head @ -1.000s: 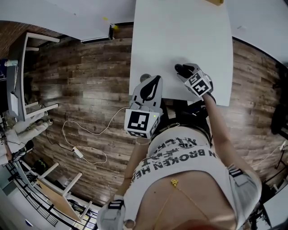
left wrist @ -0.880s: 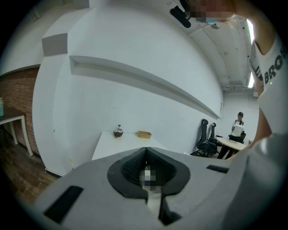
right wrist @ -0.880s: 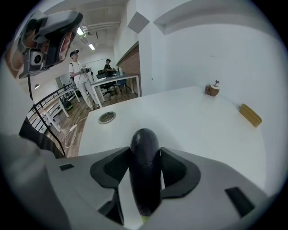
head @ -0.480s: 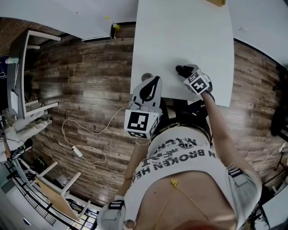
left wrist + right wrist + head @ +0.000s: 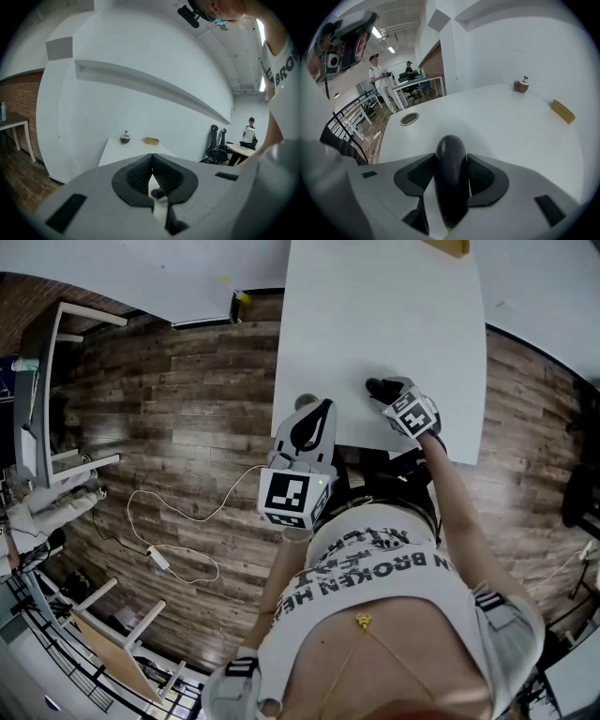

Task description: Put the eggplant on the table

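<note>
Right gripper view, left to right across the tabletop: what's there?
round grommet → eggplant → small brown round object → tan block

Little changes, and all of it is head view drift.
- Bench point(image 5: 375, 315): far left edge now sits slightly further right in frame.
- Yellow block point(image 5: 446, 247) at far end of bench: more of it shows below frame top.
- White floor cable point(image 5: 157, 558): slides slightly left in frame.
- Wooden chair point(image 5: 103, 645) at lower left: slips left and down, closer to frame corner.
</note>
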Motion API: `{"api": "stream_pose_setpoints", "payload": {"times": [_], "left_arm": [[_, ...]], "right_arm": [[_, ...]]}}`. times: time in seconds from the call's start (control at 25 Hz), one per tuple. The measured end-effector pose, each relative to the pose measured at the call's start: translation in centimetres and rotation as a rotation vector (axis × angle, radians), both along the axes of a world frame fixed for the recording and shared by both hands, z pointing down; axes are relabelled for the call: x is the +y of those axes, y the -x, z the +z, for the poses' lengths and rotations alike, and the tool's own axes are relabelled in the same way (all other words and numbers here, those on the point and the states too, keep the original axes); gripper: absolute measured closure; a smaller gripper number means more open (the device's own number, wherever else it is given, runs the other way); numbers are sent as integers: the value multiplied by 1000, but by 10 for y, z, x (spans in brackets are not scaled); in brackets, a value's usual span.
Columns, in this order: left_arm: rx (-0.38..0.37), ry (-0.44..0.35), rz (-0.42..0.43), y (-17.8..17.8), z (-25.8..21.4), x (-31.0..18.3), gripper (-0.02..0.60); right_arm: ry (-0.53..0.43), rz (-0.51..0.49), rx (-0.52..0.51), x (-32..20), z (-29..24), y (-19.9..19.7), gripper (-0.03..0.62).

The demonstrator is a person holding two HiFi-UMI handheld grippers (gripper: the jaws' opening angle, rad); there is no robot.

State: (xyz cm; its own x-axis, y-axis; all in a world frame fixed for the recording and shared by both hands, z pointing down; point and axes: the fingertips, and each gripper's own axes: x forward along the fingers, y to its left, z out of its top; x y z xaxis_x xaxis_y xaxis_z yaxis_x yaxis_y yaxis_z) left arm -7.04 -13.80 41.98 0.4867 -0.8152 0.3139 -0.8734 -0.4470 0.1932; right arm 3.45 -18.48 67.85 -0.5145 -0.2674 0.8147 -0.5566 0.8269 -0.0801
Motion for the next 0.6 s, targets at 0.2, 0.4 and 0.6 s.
{"api": "stream_pose_setpoints", "payload": {"times": [0.2, 0.4, 0.6], "left_arm": [[-3, -5, -1, 0, -2, 1, 575], [-5, -3, -5, 2, -1, 3, 575], [-4, -6, -6, 2, 0, 4, 575]], "right_arm": [[-2, -1, 0, 1, 0, -1, 381], [-3, 1, 1, 2, 0, -1, 379], [4, -1, 4, 4, 3, -1, 379]]}}
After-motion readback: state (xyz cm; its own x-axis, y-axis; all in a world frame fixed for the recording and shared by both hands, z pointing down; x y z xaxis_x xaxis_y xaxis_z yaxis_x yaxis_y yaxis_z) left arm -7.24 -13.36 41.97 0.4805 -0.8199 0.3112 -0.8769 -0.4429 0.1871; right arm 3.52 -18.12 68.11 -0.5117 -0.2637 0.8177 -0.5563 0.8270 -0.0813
